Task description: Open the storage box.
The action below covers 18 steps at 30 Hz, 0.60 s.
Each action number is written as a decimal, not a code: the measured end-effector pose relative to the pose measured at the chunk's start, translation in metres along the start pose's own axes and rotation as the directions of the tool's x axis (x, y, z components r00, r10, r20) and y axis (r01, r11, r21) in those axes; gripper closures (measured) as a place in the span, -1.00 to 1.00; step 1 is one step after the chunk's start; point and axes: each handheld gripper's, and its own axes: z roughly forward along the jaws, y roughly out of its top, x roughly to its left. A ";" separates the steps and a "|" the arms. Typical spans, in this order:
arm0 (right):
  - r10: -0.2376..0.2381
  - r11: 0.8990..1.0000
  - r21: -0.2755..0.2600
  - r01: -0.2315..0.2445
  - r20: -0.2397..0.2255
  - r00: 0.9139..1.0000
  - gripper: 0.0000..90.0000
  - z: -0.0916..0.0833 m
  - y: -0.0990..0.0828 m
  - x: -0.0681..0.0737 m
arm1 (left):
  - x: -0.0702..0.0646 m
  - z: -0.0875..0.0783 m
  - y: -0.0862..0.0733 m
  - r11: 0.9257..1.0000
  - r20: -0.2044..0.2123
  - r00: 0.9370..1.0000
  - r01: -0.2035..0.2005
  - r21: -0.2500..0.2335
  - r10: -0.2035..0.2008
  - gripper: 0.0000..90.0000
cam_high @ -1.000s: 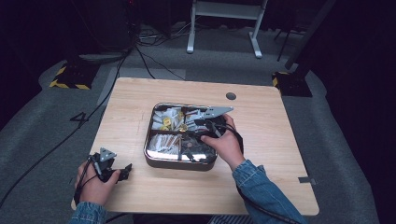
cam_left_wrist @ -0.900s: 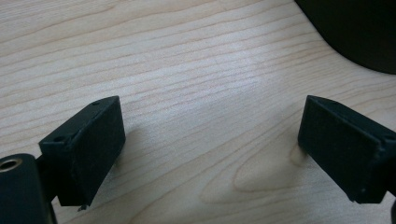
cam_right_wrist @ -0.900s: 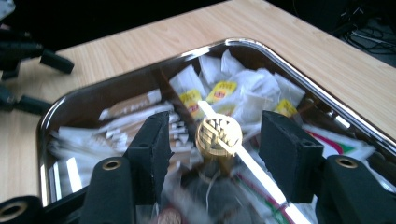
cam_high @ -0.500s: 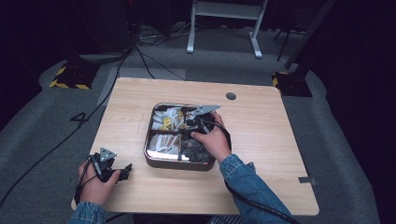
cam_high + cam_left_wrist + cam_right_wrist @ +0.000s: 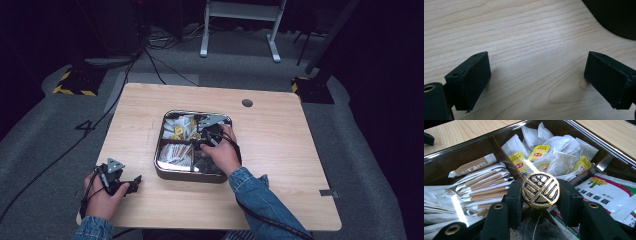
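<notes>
A square metal tray [image 5: 159, 159] with several compartments stands mid-table. It holds white tea bags [image 5: 559, 157] with yellow tags, brown-and-white stick packets [image 5: 484, 182] and a flower-printed sachet [image 5: 604, 192]. My right gripper [image 5: 540, 196] is over the tray's middle [image 5: 202, 141], shut on a round gold knob [image 5: 540, 190] with a dark emblem. Bright streaks suggest a clear lid under the knob; I cannot tell for sure. My left gripper [image 5: 131, 183] rests low near the table's front left corner. Its jaws [image 5: 536, 82] are open over bare wood.
The wooden table [image 5: 285, 150] has a round cable hole [image 5: 247, 103] at the back. A dark rounded shape [image 5: 616, 17] lies just ahead of the left gripper. Cables and a metal stand [image 5: 240, 20] sit on the grey floor beyond.
The right hand and gripper moved left from the tray's right side to its middle. The left hand stayed put.
</notes>
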 end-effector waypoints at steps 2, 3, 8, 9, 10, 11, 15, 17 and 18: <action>0.000 1.000 0.000 0.000 0.003 1.000 0.31 0.000 0.000 0.000 | 0.000 0.000 0.000 1.000 0.000 1.000 -0.001 0.000 0.001 -0.84; 0.002 1.000 -0.001 -0.002 0.007 1.000 0.31 0.000 0.000 0.001 | 0.000 0.000 0.000 1.000 0.000 1.000 0.000 0.000 0.000 -0.84; 0.005 1.000 -0.005 -0.005 0.017 1.000 0.31 -0.001 0.000 0.002 | -0.001 0.001 0.001 1.000 0.004 1.000 0.001 0.003 -0.001 -0.85; 0.009 1.000 -0.005 -0.009 0.017 1.000 0.31 -0.001 0.000 0.002 | -0.001 0.001 0.001 1.000 0.003 1.000 0.001 0.003 -0.001 -0.85; 0.008 1.000 -0.003 -0.008 0.019 1.000 0.31 -0.001 0.000 0.002 | -0.001 0.001 0.001 1.000 0.003 1.000 -0.001 0.003 0.001 -0.85; 0.009 1.000 0.000 -0.009 0.017 1.000 0.31 -0.002 0.001 0.002 | -0.001 0.001 0.001 1.000 0.003 1.000 0.001 0.003 -0.001 -0.85; 0.003 1.000 -0.001 -0.003 0.018 1.000 0.31 -0.007 0.006 0.002 | 0.000 0.000 0.001 1.000 -0.003 1.000 0.005 0.000 -0.005 -0.81; 0.005 1.000 -0.010 -0.004 0.014 1.000 0.31 -0.012 0.009 0.002 | 0.001 -0.001 0.001 1.000 -0.006 1.000 0.011 -0.006 -0.011 -0.74; 0.003 1.000 -0.014 -0.003 0.014 1.000 0.31 -0.013 0.010 0.001 | 0.002 -0.002 0.000 1.000 -0.011 1.000 0.014 -0.011 -0.014 -0.69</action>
